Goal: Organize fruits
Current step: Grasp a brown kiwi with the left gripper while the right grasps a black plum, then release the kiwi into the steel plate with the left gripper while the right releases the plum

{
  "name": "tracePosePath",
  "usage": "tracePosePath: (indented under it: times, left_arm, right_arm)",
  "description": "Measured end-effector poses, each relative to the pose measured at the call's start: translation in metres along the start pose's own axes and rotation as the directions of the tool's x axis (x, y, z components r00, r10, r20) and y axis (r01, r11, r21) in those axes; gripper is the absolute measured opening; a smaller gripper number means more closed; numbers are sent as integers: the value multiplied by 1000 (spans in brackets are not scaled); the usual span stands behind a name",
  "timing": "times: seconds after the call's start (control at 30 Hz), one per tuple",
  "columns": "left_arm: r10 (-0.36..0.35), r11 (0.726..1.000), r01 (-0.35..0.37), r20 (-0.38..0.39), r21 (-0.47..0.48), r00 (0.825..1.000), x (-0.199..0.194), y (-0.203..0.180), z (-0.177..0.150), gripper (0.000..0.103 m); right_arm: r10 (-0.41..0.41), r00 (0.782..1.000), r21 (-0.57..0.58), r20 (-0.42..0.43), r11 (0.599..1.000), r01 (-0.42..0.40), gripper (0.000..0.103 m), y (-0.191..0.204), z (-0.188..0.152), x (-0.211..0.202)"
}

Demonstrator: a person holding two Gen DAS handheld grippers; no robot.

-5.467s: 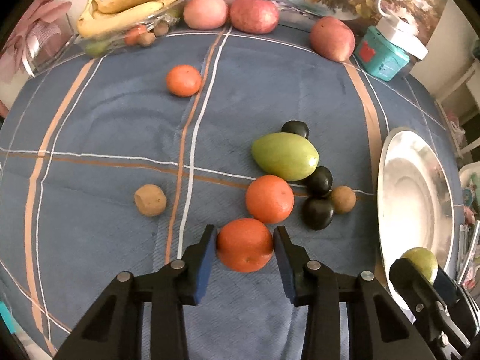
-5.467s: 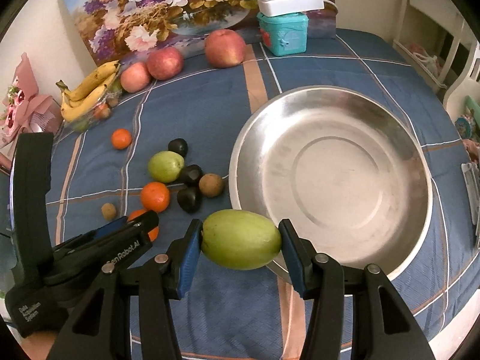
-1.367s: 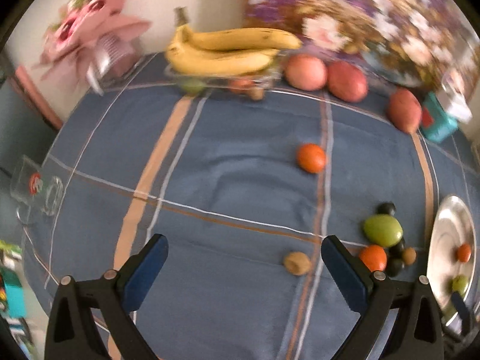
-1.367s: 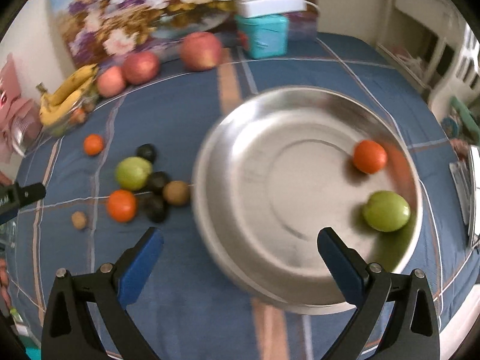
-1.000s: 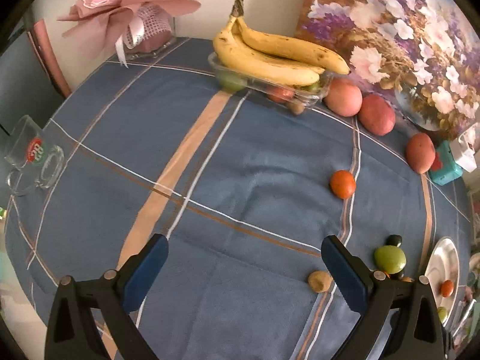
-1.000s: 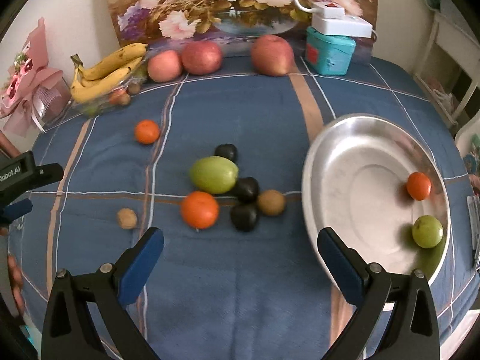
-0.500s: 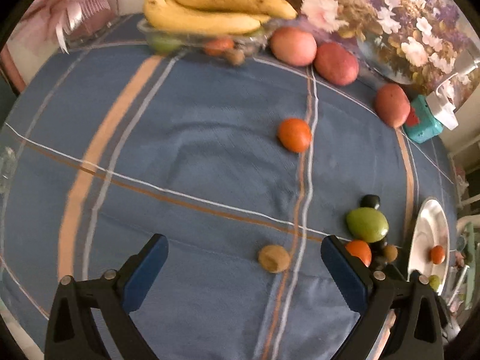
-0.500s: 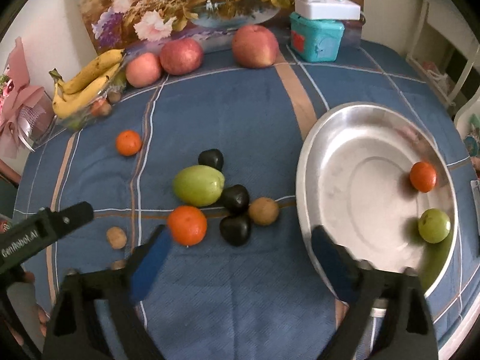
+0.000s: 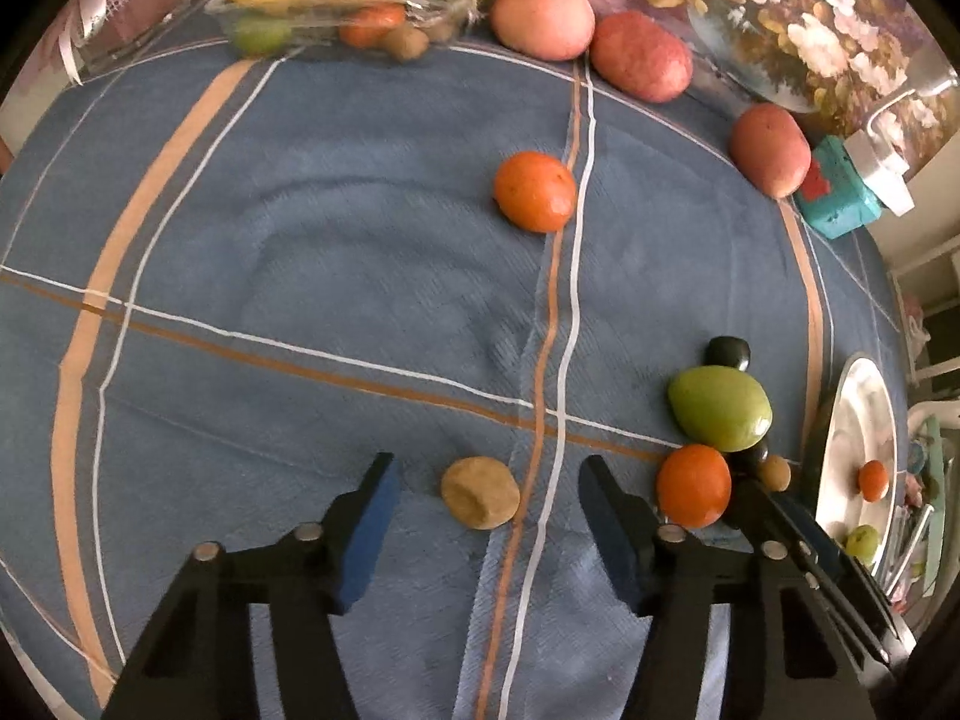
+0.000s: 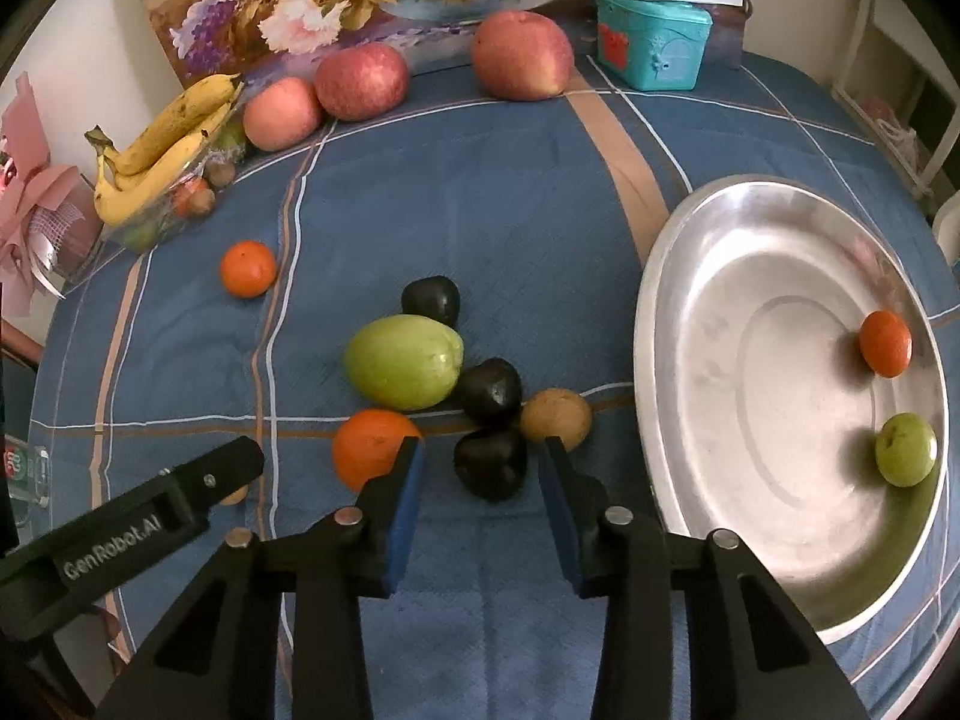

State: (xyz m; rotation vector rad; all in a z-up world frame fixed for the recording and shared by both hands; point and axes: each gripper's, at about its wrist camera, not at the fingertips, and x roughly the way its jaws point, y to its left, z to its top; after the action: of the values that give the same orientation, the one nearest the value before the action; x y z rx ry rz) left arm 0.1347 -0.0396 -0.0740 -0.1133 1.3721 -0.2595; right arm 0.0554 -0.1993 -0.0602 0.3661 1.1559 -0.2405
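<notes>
The steel plate (image 10: pixel 708 300) serves as the landmark. In the left wrist view it is cut by the frame's right edge and shows only as a thin sliver; in the right wrist view its lower right rim runs out of frame. It holds a small orange (image 10: pixel 885 343) by its far-right wall and a green fruit (image 10: pixel 905 449) just nearer than that, the two apart.

Far left of the plate, at the back of the bench (image 9: pixel 336 276), a clear tray (image 10: pixel 159 222) carries bananas (image 10: pixel 162 147); the small fruits under them are too blurred to name. A brown fruit lying under the left gripper's arm is almost hidden in the right wrist view.

Just left of the plate sits a cluster: a large green fruit (image 10: pixel 403 369), three dark plums, a brown kiwi (image 10: pixel 555 418) nearest the plate, and an orange (image 10: pixel 375 449) on the cluster's left. A second orange (image 9: pixel 534 191) lies alone, well left of the plate. Three red apples line the back edge beside a teal box (image 10: pixel 651 45).

The right gripper (image 10: pixel 480 489) straddles the nearest dark plum (image 10: pixel 491 463); its jaws have just been closing, and whether the pads already touch the plum cannot be told. The left gripper (image 9: pixel 485 516) has also just been closing, around a brown fruit (image 9: pixel 480 492) left of the cluster, with clear gaps on both sides, so it grips nothing
</notes>
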Motion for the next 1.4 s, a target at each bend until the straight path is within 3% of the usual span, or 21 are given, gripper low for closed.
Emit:
tracePosePath:
  times: [0.4, 0.73, 0.93, 1.1, 1.4]
  left_arm:
    - [35, 999, -35, 7, 12, 999, 7, -12, 4, 29]
    - [16, 1000, -16, 10, -8, 1000, 6, -7, 4, 28]
    - [17, 1000, -17, 12, -3, 1000, 8, 3, 0, 28]
    - [-3, 1000, 4, 18, -15, 1000, 3, 4, -1, 28]
    - [-35, 999, 38, 97, -27, 995, -27, 6, 2, 28]
  right_arm:
    - [8, 998, 57, -55, 998, -5, 36, -9, -2, 1]
    - [13, 999, 92, -29, 996, -10, 35, -13, -1, 4]
    - [47, 998, 109, -31, 993, -44, 27, -17, -1, 5]
    - [53, 998, 116, -27, 992, -49, 26, -16, -2, 4]
    - [118, 993, 115, 29, 986, -121, 26, -14, 5, -19]
